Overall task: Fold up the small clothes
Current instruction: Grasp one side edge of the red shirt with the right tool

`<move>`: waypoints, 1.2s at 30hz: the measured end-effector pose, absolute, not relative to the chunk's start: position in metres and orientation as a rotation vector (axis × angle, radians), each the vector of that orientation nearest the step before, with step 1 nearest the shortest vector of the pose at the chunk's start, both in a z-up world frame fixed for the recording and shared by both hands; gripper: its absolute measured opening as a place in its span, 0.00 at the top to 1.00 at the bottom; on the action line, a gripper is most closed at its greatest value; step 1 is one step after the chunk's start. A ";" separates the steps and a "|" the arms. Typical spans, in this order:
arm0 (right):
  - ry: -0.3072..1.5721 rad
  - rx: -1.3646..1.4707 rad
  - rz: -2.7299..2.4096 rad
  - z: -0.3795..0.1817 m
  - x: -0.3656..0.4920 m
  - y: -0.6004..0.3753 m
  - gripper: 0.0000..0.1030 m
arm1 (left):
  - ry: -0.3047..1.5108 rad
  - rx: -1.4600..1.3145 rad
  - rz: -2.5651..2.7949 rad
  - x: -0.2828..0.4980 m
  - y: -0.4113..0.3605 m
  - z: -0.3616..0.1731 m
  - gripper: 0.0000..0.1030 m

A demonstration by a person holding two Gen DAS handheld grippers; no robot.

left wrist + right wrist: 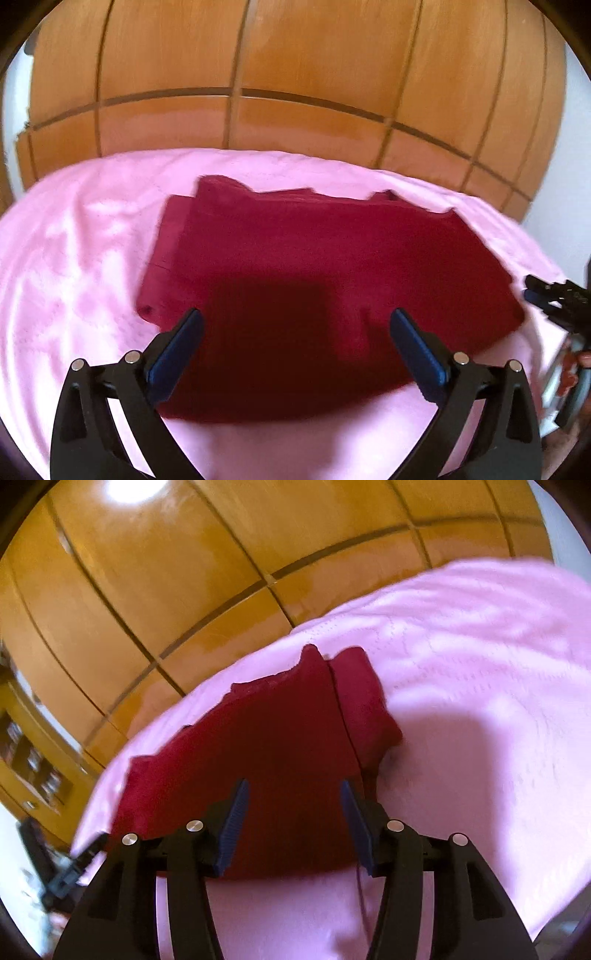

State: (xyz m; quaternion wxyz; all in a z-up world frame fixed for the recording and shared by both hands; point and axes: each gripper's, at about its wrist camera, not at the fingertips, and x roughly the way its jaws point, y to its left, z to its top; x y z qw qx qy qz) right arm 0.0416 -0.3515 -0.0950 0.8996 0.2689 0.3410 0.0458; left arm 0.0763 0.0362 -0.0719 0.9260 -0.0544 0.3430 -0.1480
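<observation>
A dark red garment [314, 266] lies folded into a rough rectangle on a pink blanket [81, 258]. My left gripper [295, 321] is open and empty, hovering over the garment's near edge. The other gripper shows at the right edge of the left wrist view [554, 299]. In the right wrist view the same red garment [266, 746] lies on the pink blanket [480, 701], with a folded flap along its right side. My right gripper [291, 794] is open and empty above the garment's near edge.
A wooden panelled wardrobe [295, 74] stands behind the bed, also seen in the right wrist view [147, 572]. Shelves with small items [33, 760] show at the far left. The left gripper appears blurred at the lower left of the right wrist view [70, 871].
</observation>
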 end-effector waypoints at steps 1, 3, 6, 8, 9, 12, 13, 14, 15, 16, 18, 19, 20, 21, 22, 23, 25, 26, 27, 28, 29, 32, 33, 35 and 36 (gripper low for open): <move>0.707 0.620 0.117 -0.096 0.035 -0.356 0.50 | 0.689 -0.118 -0.312 0.071 0.034 -0.070 0.09; 0.711 0.673 0.147 -0.097 0.029 -0.356 0.50 | 0.672 -0.109 -0.327 0.065 0.026 -0.067 0.33; 0.735 0.693 0.183 -0.099 0.020 -0.346 0.50 | 0.689 -0.105 -0.357 0.063 0.014 -0.070 0.55; 0.754 0.718 0.216 -0.103 0.018 -0.339 0.50 | 0.705 -0.110 -0.380 0.064 0.007 -0.073 0.70; 0.765 0.729 0.230 -0.106 0.017 -0.336 0.50 | 0.713 -0.114 -0.396 0.065 0.003 -0.075 0.75; 0.803 0.722 0.222 -0.116 0.020 -0.331 0.50 | 0.711 -0.116 -0.445 0.066 -0.012 -0.075 0.81; 0.811 0.729 0.218 -0.120 0.021 -0.331 0.50 | 0.702 -0.117 -0.468 0.066 -0.018 -0.073 0.81; 0.814 0.737 0.218 -0.121 0.021 -0.331 0.50 | 0.693 -0.114 -0.486 0.066 -0.024 -0.072 0.81; 0.818 0.749 0.216 -0.124 0.022 -0.332 0.50 | 0.686 -0.107 -0.508 0.066 -0.031 -0.071 0.81; 0.819 0.754 0.213 -0.124 0.020 -0.332 0.50 | 0.685 -0.099 -0.516 0.066 -0.036 -0.071 0.81; 0.819 0.760 0.202 -0.126 0.019 -0.333 0.50 | 0.709 -0.068 -0.482 0.071 -0.046 -0.079 0.83; 0.819 0.761 0.198 -0.127 0.020 -0.332 0.50 | 0.728 -0.070 -0.466 0.074 -0.047 -0.084 0.85; 0.819 0.763 0.195 -0.128 0.020 -0.332 0.50 | 0.752 -0.075 -0.444 0.077 -0.046 -0.091 0.86; 0.819 0.770 0.190 -0.129 0.020 -0.333 0.50 | 0.767 -0.075 -0.428 0.078 -0.046 -0.096 0.86; 0.816 0.787 0.186 -0.132 0.021 -0.334 0.50 | 0.783 -0.078 -0.416 0.079 -0.044 -0.104 0.86; 0.813 0.799 0.185 -0.134 0.021 -0.335 0.50 | 0.784 -0.086 -0.421 0.079 -0.042 -0.109 0.86; 0.798 0.833 0.178 -0.139 0.023 -0.338 0.50 | 0.777 -0.095 -0.430 0.079 -0.040 -0.112 0.86; 0.789 0.844 0.176 -0.140 0.023 -0.339 0.50 | 0.783 -0.105 -0.430 0.080 -0.040 -0.113 0.86; 0.778 0.855 0.173 -0.141 0.021 -0.340 0.50 | 0.790 -0.121 -0.431 0.081 -0.039 -0.113 0.86; 0.769 0.864 0.169 -0.142 0.022 -0.342 0.50 | 0.793 -0.132 -0.432 0.082 -0.037 -0.114 0.86; 0.757 0.876 0.163 -0.143 0.024 -0.343 0.50 | 0.795 -0.140 -0.435 0.082 -0.036 -0.115 0.86; 0.738 0.883 0.146 -0.144 0.032 -0.346 0.50 | 0.787 -0.128 -0.437 0.081 -0.037 -0.116 0.86; 0.735 0.883 0.141 -0.144 0.033 -0.346 0.50 | 0.786 -0.126 -0.437 0.081 -0.037 -0.116 0.86; 0.727 0.882 0.132 -0.144 0.038 -0.347 0.50 | 0.787 -0.130 -0.439 0.081 -0.036 -0.116 0.86; 0.723 0.883 0.129 -0.144 0.041 -0.348 0.50 | 0.787 -0.131 -0.440 0.081 -0.036 -0.116 0.86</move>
